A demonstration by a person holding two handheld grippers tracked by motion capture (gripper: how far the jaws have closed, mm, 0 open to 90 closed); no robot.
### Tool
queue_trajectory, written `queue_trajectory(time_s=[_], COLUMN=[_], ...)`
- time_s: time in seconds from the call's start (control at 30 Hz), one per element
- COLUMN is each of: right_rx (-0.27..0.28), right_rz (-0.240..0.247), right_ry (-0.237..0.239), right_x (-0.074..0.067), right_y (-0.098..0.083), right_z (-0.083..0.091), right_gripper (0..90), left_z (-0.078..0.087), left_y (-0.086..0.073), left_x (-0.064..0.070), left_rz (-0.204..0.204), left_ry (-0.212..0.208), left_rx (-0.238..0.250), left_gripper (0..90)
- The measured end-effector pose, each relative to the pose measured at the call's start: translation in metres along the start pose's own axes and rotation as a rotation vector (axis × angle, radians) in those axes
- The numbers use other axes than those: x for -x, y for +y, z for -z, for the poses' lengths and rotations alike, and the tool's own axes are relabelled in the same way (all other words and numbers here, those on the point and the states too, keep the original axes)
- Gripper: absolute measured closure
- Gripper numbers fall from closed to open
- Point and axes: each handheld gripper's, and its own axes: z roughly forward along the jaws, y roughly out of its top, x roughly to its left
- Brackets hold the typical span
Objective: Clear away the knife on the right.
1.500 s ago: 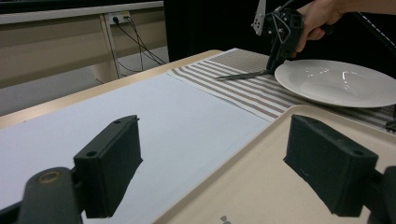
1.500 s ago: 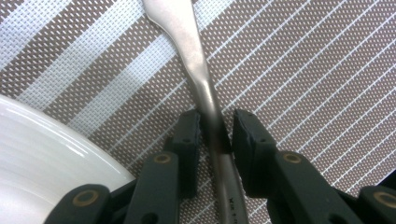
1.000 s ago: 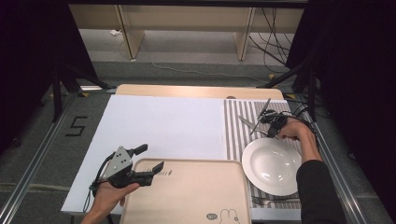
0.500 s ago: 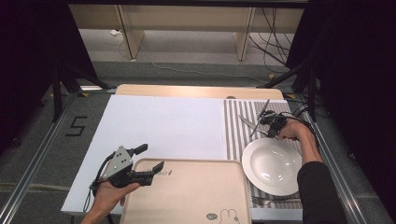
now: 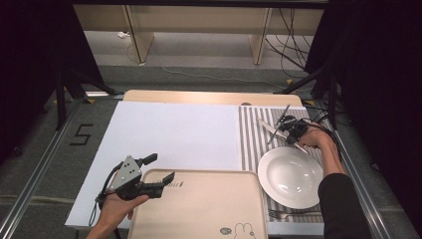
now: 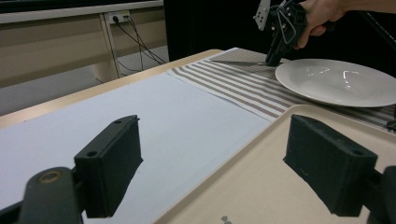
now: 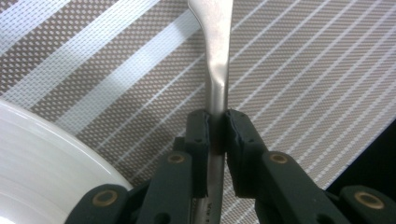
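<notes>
Knife lies on the striped placemat near the far right corner of the desk, just beyond the far rim of the white plate. Right gripper has its 2 jaws closed onto the knife's metal handle, pads pressing both sides, with the blade end running away from it over the stripes. In the high view this gripper points down at the mat. Left gripper sits at the near left, its 2 jaws standing wide apart and holding nothing, straddling the far left corner of the beige tray. A fork lies on the mat at the near edge, beside the plate.
</notes>
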Motion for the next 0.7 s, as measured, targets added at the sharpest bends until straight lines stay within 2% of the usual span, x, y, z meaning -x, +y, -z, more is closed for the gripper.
queue_trajectory(time_s=[0.13,0.3,0.5,0.7], right_rx=[0.016,0.032,0.053,0.110], right_rz=[-0.020,-0.049,-0.083,-0.141], right_ry=[-0.029,-0.041,-0.035,-0.018], right_x=[0.005,0.010,0.012,0.015], right_y=[-0.004,-0.009,-0.012,-0.014], right_z=[0.007,0.013,0.018,0.029], right_gripper=[80.2,80.3,80.3,80.3], left_z=[0.000,0.000,0.000,0.000], left_y=[0.000,0.000,0.000,0.000], left_x=[0.000,0.000,0.000,-0.001], left_rz=[-0.001,-0.002,0.002,0.002], left_ry=[0.000,-0.002,0.001,0.001], left_rx=[-0.001,-0.002,-0.001,-0.001], left_gripper=[17.6,17.6,17.7,17.6])
